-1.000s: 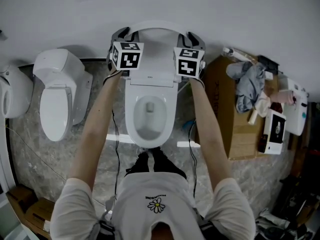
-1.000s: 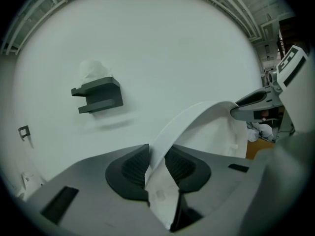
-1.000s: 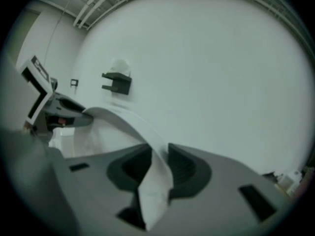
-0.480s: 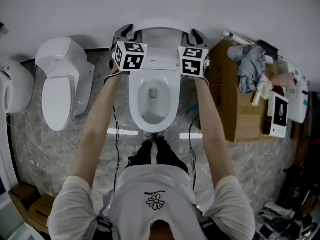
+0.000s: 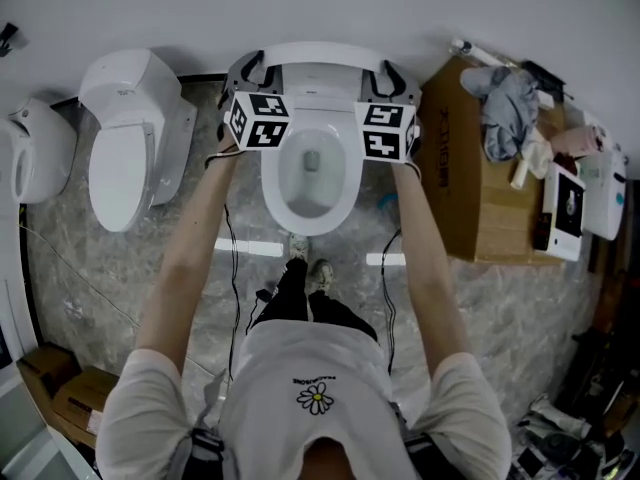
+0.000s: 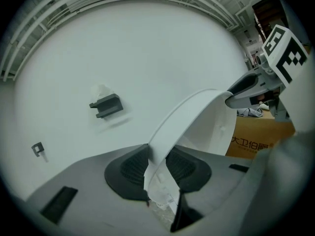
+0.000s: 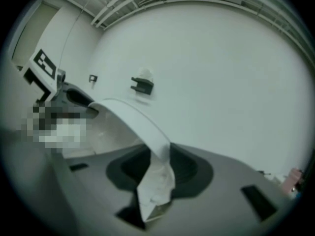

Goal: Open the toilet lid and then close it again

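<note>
While the toilet lid point(image 5: 320, 60) is held raised over the open bowl point(image 5: 310, 173), its curved top edge is seen close to the white wall point(image 5: 320, 3); whether edge and wall touch cannot be told. The lid's left side edge is clamped between the pads of the left gripper point(image 5: 250, 66), and in the left gripper view the white rim is seen running straight through the jaws. The right side edge is gripped the same way by the right gripper point(image 5: 392, 72), the rim pinched between its 2 pads. Both marker cubes are carried level with each other, 1 on each side of the bowl's back end.

The seat ring is left down around the bowl. The person's shoes point(image 5: 305, 263) are placed just in front of the bowl's front edge, and cables are trailed across the marbled floor point(image 5: 90, 288) beside them.

To the left, a gap of bare floor is kept between the toilet and a 2nd toilet point(image 5: 125, 158) with its lid shut. To the right, room is tighter: a cardboard box point(image 5: 470, 188) is set just beside the right forearm, with cloths piled on its far end. A dark bracket point(image 6: 106, 105) is fixed high on the wall.
</note>
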